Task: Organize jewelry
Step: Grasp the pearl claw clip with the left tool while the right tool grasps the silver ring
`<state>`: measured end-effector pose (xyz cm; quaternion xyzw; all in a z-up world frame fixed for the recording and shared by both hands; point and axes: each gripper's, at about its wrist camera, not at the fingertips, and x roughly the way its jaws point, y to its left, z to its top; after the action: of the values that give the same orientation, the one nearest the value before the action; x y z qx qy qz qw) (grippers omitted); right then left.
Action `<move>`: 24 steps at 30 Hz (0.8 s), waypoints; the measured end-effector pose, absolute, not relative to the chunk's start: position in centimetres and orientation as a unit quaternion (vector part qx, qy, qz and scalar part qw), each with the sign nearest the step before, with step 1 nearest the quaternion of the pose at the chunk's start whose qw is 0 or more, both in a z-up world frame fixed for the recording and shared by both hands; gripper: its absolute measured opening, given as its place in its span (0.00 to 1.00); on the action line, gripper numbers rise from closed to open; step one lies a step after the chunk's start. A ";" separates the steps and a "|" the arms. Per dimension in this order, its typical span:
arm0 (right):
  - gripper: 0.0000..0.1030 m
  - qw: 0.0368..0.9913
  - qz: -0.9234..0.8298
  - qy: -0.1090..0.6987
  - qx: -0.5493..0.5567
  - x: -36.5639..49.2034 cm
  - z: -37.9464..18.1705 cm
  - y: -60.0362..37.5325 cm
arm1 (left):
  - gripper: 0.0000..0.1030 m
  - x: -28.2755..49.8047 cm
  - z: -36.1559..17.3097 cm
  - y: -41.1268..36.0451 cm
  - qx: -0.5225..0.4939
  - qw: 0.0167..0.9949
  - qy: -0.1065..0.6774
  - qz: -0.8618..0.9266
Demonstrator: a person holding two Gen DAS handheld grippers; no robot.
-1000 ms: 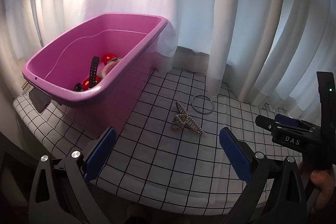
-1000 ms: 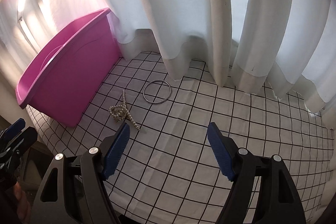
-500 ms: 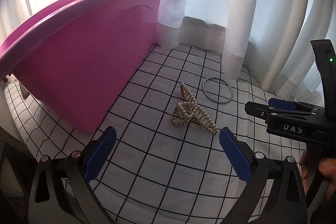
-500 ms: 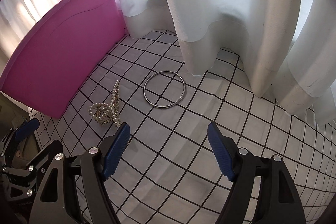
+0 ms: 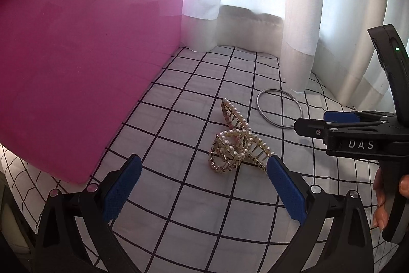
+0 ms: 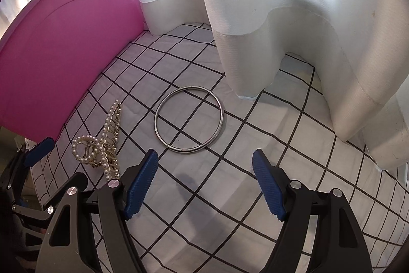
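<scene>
The left hand-held gripper [image 5: 203, 179] is held with its jaws spread wide and nothing between the blue pads [image 5: 122, 189]. The pearl hair claw clip [image 5: 236, 143] lies on the desk [image 5: 179, 196] just ahead of this gripper, toward its right finger; one end of the clip sits just beside that finger's tip, though contact cannot be confirmed. The clip lies on its side on the white cloth with the black grid.

The right hand-held gripper [image 6: 204, 184] is likewise held wide, its jaws empty. The silver bangle [image 6: 188, 119] lies flat on the desk directly ahead of it — apart from both fingertips [image 6: 268, 189]. The pearl clip is seen to the left of this gripper's left finger, with the bangle just beside it further forward and to the right.

A pink plastic tub [image 5: 84, 63] stands on the desk ahead and to the left of both grippers; only its outer wall and rim are visible. White curtains [image 6: 268, 4] hang behind the jewelry, their hems resting on the cloth — one hem near the far edge of the bangle.

The right gripper's body, marked "DAS", and the fingers of the person's hand [image 5: 383, 198] on its handle are seen at the right edge of the left wrist view.
</scene>
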<state>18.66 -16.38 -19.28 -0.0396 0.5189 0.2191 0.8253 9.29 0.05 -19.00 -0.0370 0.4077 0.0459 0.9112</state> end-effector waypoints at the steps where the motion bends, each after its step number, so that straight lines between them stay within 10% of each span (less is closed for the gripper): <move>1: 0.71 0.825 0.221 0.519 -0.039 18.9 -19.4 -16.2 | 0.94 9.3 -19.1 0.1 -0.036 0.911 0.407 0.044; 24: 0.87 0.826 0.234 0.490 -0.148 21.7 -21.4 -11.3 | 0.94 12.5 -21.5 0.6 -0.045 0.896 0.441 0.027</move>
<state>21.68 -11.28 -21.40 -0.1480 0.4902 0.2342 0.8264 12.49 0.59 -21.54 -0.0446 0.4412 0.0273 0.8959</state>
